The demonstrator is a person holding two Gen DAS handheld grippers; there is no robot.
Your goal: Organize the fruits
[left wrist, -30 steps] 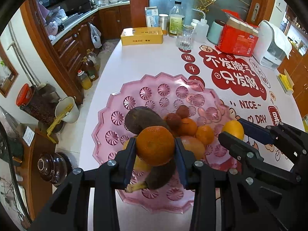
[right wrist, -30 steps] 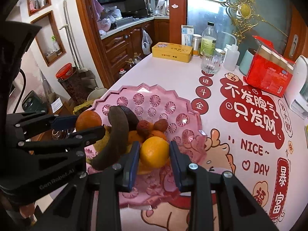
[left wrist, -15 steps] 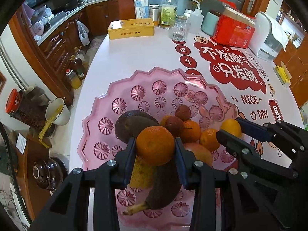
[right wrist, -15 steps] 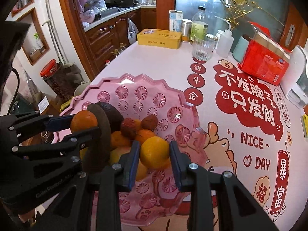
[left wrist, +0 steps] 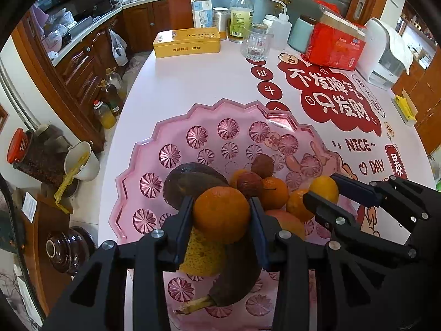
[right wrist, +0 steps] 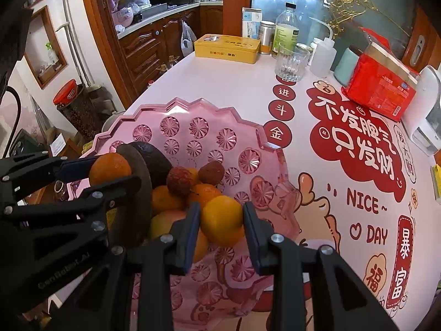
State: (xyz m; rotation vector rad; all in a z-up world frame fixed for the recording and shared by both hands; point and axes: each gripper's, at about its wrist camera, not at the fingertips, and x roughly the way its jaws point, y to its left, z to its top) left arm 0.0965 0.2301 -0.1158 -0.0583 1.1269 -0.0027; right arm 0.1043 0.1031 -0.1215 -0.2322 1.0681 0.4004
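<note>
desk (left wrist: pixel 193 82) carries pink tray (left wrist: pixel 137 171), fruit heap near front. left claw (left wrist: pixel 220 215) pinching orange (left wrist: pixel 220 209), right claw (right wrist: pixel 220 220) pinching yellower orange (right wrist: pixel 220 218). firm-ish, light, round, probably rolls; grip across middle, don't squash.

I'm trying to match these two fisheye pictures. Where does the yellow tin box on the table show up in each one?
Left wrist view: the yellow tin box lies near the top, left of centre, beyond the pink fruit tray.
Right wrist view: the box sits in the upper middle, again past the tray.
Shared landmark: the clear drinking glass stands to the right of the box in both.
</note>
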